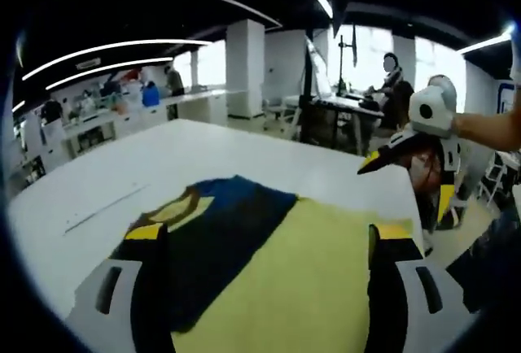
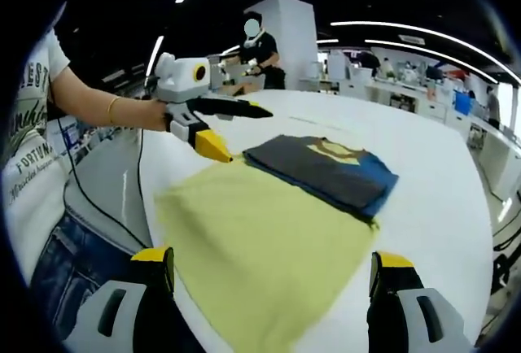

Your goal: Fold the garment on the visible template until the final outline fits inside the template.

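Both tongs (image 1: 264,243) (image 2: 273,272) held open, gripping nothing.

The person's white T-shirt (image 2: 28,125) reads "FORTUNA", with partly cut-off "EST" above.

One yellow garment (image 2: 260,247), one dark folded garment (image 2: 326,172), one white table (image 2: 431,207), and two grippers.

A wide white worktop (image 1: 244,154) stands in an open office. Behind it rises a white pillar (image 1: 245,67), with long desks (image 1: 183,105) along bright windows. A person in dark clothes (image 2: 259,58) stands at a far table. Strip lights (image 1: 106,48) curve across the dark ceiling.
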The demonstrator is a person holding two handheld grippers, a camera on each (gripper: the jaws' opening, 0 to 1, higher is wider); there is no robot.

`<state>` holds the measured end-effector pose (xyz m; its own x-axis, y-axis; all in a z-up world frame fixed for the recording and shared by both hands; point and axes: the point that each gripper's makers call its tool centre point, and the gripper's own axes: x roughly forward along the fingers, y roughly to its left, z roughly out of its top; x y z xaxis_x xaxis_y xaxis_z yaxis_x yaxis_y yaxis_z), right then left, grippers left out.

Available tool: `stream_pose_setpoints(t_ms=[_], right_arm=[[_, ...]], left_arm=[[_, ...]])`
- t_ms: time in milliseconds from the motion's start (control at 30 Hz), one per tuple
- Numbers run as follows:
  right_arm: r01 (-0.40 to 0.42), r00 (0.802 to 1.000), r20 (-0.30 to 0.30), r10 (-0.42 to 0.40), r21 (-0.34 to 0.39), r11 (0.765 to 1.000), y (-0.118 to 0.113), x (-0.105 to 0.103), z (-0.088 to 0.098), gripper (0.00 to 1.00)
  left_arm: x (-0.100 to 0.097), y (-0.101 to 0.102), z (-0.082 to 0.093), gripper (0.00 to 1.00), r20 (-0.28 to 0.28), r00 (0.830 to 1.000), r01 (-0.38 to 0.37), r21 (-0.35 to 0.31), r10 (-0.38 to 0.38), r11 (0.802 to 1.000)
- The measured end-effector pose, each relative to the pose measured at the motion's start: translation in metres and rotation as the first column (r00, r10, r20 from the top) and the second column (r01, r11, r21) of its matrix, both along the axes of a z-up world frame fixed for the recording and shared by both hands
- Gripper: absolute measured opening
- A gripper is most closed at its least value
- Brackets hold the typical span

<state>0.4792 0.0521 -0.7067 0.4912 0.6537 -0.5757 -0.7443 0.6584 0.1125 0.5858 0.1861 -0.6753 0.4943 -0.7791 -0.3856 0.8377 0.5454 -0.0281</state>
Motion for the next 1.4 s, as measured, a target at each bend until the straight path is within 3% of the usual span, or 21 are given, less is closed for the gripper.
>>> stream_pose_setpoints(t_ms=[433,633,733,933,1033,1100,1267,1400], right_arm=[[-0.114,0.993,-0.036,0.111,-0.091,0.989,0.0,-0.016,-0.008,0.99],[-0.145,0.989,-0.052,0.14,-0.104,0.984,0.003,-0.024,-0.012,0.97],[-0.166,0.985,-0.07,0.158,-0.119,0.979,0.003,-0.029,-0.017,0.95],[-0.2,0.977,-0.1,0.187,-0.138,0.97,0.002,-0.039,-0.023,0.84],[-0.228,0.97,-0.12,0.21,-0.164,0.96,0.0,-0.045,-0.029,0.81],[-0.279,0.956,-0.158,0.249,-0.209,0.937,-0.005,-0.055,-0.036,0.73],[-0.303,0.945,-0.196,0.26,-0.234,0.924,-0.009,-0.063,-0.045,0.61],[-0.339,0.93,-0.232,0.283,-0.255,0.905,-0.013,-0.07,-0.052,0.44]], left_arm=[[-0.059,0.057,-0.011,0.99,-0.072,0.997,-0.021,0.025,0.023,0.999],[-0.089,0.081,-0.032,0.95,-0.137,0.99,-0.007,0.087,0.019,0.996],[-0.103,0.095,-0.047,0.88,-0.187,0.982,0.014,0.129,0.011,0.992],[-0.124,0.103,-0.056,0.78,-0.212,0.977,0.064,0.157,-0.029,0.986],[-0.134,0.104,-0.061,0.68,-0.233,0.971,0.1,0.173,-0.058,0.98],[-0.14,0.106,-0.065,0.64,-0.23,0.97,0.126,0.2,-0.078,0.972],[-0.153,0.114,-0.076,0.52,-0.258,0.96,0.173,0.255,-0.106,0.951],[-0.161,0.121,-0.086,0.48,-0.294,0.95,0.193,0.287,-0.105,0.938]])
